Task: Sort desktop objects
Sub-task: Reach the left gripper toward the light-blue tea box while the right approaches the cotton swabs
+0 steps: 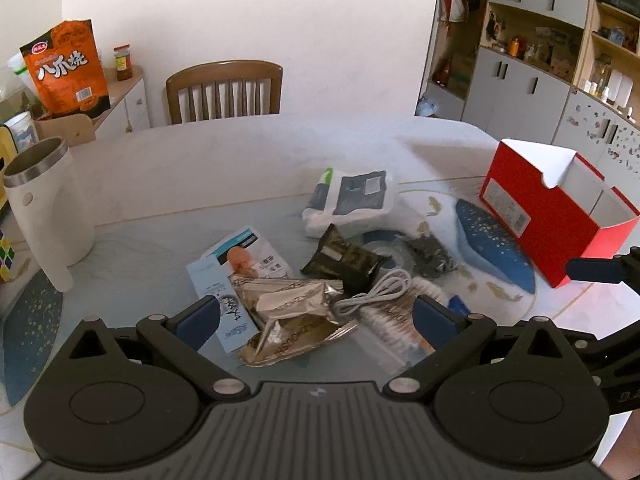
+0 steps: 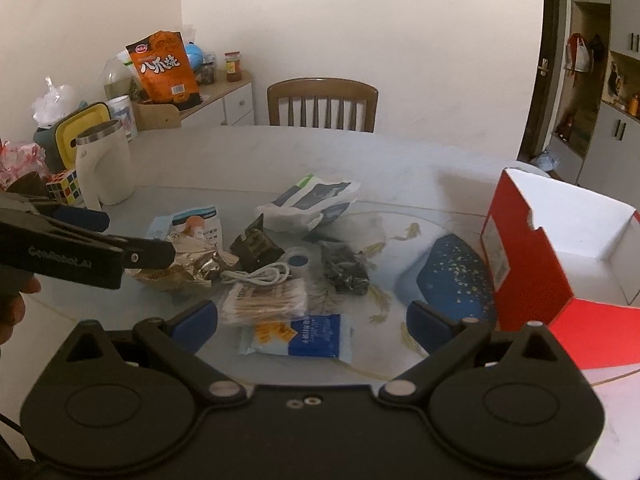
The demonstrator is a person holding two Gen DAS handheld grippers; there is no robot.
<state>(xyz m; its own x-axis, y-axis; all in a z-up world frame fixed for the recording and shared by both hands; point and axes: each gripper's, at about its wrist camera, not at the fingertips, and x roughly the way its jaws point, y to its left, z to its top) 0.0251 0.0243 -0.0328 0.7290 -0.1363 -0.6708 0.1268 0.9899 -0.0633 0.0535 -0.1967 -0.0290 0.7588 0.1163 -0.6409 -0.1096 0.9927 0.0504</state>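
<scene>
Risk: left gripper (image 1: 316, 316), fingers wide open over the foil packets (image 1: 288, 320), could snag the white cable (image 1: 372, 294) alongside. Right gripper (image 2: 312, 328) open, empty, above blue pouch (image 2: 298, 340); red box (image 2: 560, 264) right.

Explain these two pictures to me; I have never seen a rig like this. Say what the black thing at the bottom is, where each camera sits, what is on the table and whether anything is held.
There is no robot here: a person holds a two-finger gripper in each hand, and a fisheye camera on each looks forward along its fingers. The black shape is the gripper's body. One view belongs to the left gripper, the other to the right gripper. Both have their jaws spread wide and hold nothing.

On the table lies a loose pile: foil packets, a white cable, a cotton swab pack, a blue tissue pack and a dark pouch. An open red box stands to the right and a white kettle to the left.
</scene>
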